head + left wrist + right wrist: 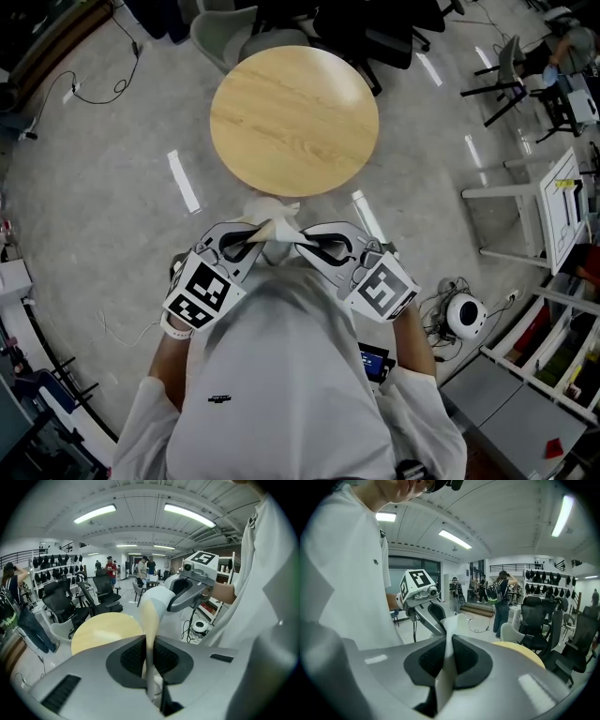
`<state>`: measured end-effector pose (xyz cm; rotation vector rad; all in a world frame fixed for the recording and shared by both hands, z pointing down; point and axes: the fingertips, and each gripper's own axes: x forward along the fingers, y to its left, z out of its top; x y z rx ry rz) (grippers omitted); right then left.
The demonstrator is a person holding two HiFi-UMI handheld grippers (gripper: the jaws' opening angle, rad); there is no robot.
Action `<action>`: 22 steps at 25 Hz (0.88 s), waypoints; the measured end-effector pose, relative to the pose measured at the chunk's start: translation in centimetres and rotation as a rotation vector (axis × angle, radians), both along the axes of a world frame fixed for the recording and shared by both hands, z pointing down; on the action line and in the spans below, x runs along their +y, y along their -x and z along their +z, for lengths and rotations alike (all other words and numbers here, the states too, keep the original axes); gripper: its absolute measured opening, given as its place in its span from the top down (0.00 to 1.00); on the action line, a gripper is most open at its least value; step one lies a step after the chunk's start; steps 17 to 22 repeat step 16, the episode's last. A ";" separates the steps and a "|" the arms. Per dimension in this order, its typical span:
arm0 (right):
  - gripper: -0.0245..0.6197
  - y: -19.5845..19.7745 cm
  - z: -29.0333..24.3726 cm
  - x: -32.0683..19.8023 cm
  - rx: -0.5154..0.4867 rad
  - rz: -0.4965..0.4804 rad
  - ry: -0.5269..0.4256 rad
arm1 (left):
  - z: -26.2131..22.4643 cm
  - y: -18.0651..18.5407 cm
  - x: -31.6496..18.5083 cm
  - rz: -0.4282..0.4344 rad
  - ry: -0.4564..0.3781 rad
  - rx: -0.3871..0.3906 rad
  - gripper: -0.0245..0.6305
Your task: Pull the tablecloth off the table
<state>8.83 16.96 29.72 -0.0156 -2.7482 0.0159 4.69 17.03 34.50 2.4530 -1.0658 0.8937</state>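
Note:
The cream tablecloth [274,217] is bunched up between my two grippers, held in the air close to my chest and off the round wooden table [293,119], whose top is bare. My left gripper [255,236] is shut on one end of the tablecloth [151,616], which rises out of its jaws. My right gripper [302,240] is shut on the other end of the tablecloth [449,644]. The two grippers face each other tip to tip just short of the table's near edge. The table [105,630] shows behind the left jaws, and the table [520,651] behind the right jaws.
Black office chairs [375,33] and a pale chair [223,37] stand beyond the table. White shelving [553,211] and a round white device [466,315] are at the right. Cables [94,89] lie on the grey floor at the left. People stand far off in both gripper views.

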 end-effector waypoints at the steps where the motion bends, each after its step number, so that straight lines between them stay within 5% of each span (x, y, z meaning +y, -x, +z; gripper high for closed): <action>1: 0.92 0.0 0.0 0.1 0.000 0.008 0.002 | 0.0 0.0 0.1 0.004 0.003 0.001 0.94; 22: 0.92 -1.8 -0.9 0.3 -0.010 0.073 0.006 | -0.9 -1.8 -0.1 0.053 0.005 0.020 0.94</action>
